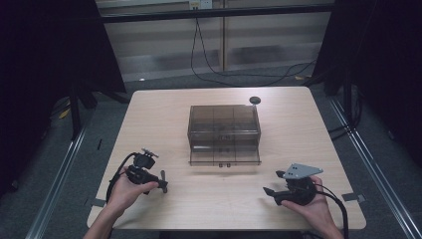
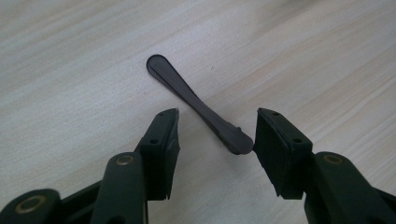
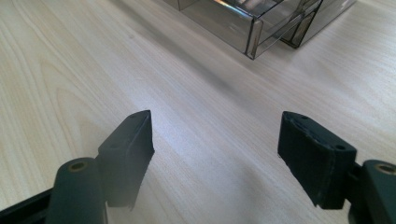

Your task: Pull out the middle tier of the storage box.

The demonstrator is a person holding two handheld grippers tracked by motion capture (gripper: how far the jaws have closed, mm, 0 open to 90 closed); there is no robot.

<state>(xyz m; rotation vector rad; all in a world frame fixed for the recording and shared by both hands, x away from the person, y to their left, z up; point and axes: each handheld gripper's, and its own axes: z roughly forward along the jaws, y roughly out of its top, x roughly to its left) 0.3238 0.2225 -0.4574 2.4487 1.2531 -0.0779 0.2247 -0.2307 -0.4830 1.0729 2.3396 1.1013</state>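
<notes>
A: Two grippers are sitting at the near edge of the table [image 1: 149,109], and I am placing everything against the smoky clear organiser box [image 1: 224,133] standing mid-table. The left gripper [image 1: 163,181] is lying in front of the box and off to its left side; the right gripper [image 1: 267,191] is resting in front of it and off to its right.

B: What is the left one working on?

A: A slim dark spoon-shaped piece [image 2: 198,106] is lying flat on the wood, apart from the box and on its left front side. In the left gripper view the piece is pointing away from me, its rounded tip farthest out and its thicker end sitting between the jaws. That end is lying just beside the right-hand pad [image 2: 275,149]; I cannot tell whether they are touching. The other pad is standing clear of it, so the jaws are half-spread and nothing is being clamped.

B: And the right one?

A: Its jaws are gaping wide over bare wood, holding nothing. In the right gripper view a corner of the box [image 3: 254,23] is showing beyond them. A small dark round thing [image 1: 255,100] is sitting just behind the box's far right corner.
</notes>
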